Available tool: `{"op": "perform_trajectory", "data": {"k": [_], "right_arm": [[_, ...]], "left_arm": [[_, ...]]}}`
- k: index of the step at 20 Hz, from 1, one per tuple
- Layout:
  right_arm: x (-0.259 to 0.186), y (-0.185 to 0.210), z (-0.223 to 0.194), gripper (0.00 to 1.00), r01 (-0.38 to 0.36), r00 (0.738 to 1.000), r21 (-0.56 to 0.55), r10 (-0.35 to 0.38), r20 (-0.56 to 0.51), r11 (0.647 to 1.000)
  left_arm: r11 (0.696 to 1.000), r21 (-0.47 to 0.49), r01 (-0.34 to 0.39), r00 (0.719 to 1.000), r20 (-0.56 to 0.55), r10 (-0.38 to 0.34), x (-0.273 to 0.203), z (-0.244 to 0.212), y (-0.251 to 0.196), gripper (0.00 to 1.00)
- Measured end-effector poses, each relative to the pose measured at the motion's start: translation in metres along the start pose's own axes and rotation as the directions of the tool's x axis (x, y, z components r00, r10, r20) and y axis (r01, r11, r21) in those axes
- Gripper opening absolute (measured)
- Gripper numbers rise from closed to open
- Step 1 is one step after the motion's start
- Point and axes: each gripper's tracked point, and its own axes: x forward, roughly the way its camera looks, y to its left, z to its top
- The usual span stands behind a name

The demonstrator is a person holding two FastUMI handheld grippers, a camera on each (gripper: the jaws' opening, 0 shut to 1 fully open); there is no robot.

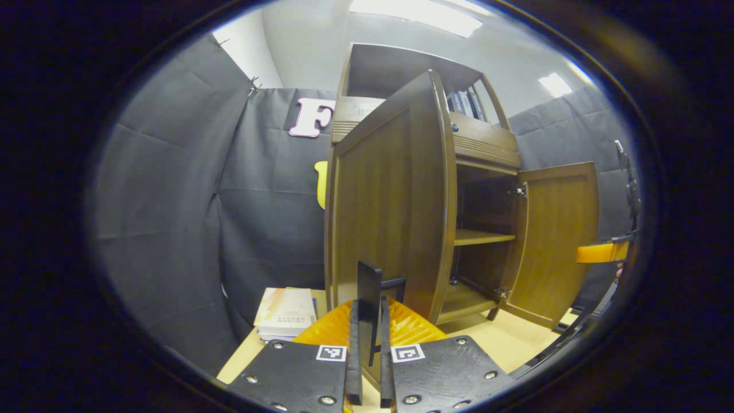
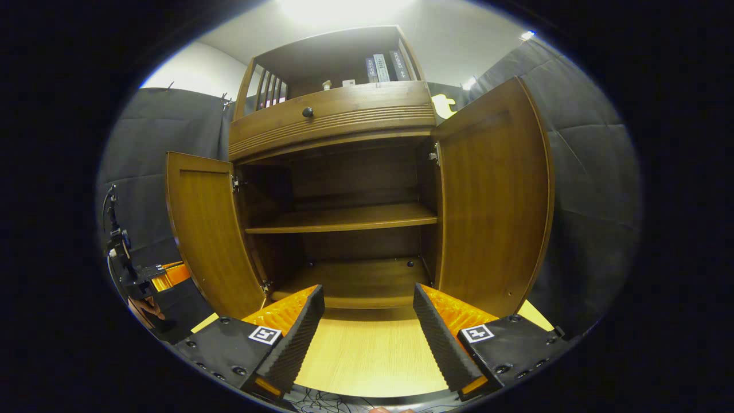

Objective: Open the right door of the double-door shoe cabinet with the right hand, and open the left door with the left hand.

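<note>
The brown shoe cabinet [image 2: 344, 115] stands on a light wooden table with both doors swung open. In the left gripper view the left door [image 1: 390, 195] fills the foreground, outer face toward me. My left gripper [image 1: 370, 310] is shut on its black handle [image 1: 369, 281]. Farther back the right door [image 1: 559, 241] stands wide open, with the right gripper's orange finger [image 1: 602, 252] beside it. In the right gripper view my right gripper [image 2: 367, 324] is open and holds nothing, facing the bare shelves [image 2: 344, 219]. The left door [image 2: 200, 229] and right door [image 2: 493, 195] flank it. The left gripper [image 2: 166, 275] peeks from behind the left door.
A stack of books [image 1: 285, 312] lies on the table [image 2: 367, 355] left of the cabinet. Above the doors runs a drawer with a dark knob [image 2: 308, 112], and books [image 2: 383, 66] stand on the top shelf. Black cloth walls close in on both sides.
</note>
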Motion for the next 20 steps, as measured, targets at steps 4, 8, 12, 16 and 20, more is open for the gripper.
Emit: {"op": "perform_trajectory", "data": {"k": [4, 8, 12, 16, 20], "right_arm": [[0.005, 0.004, 0.0, 0.93, 0.002, 1.0, -0.019, -0.002, -0.003, 1.0], [0.012, 0.003, 0.001, 0.93, 0.004, 1.0, -0.042, -0.005, -0.014, 0.999], [0.018, -0.003, 0.007, 0.98, 0.028, 0.999, -0.053, -0.029, -0.015, 0.998], [0.021, -0.007, 0.015, 0.98, 0.041, 0.999, -0.061, -0.041, 0.001, 0.997], [0.021, -0.016, 0.024, 0.93, 0.064, 0.998, -0.081, -0.062, 0.025, 0.995]], "left_arm": [[1.0, 0.003, 0.025, 1.0, 0.0, -0.025, -0.004, 0.0, 0.021, 0.17], [0.995, 0.032, 0.098, 0.995, -0.012, -0.097, -0.006, -0.002, 0.038, 0.17], [0.997, 0.02, 0.077, 0.997, 0.0, -0.077, 0.001, -0.004, 0.067, 0.11], [0.998, -0.061, 0.002, 1.0, 0.014, -0.002, -0.011, -0.002, 0.11, 0.02], [0.999, -0.039, 0.014, 1.0, 0.023, -0.013, -0.017, 0.006, 0.105, 0.02]]}}
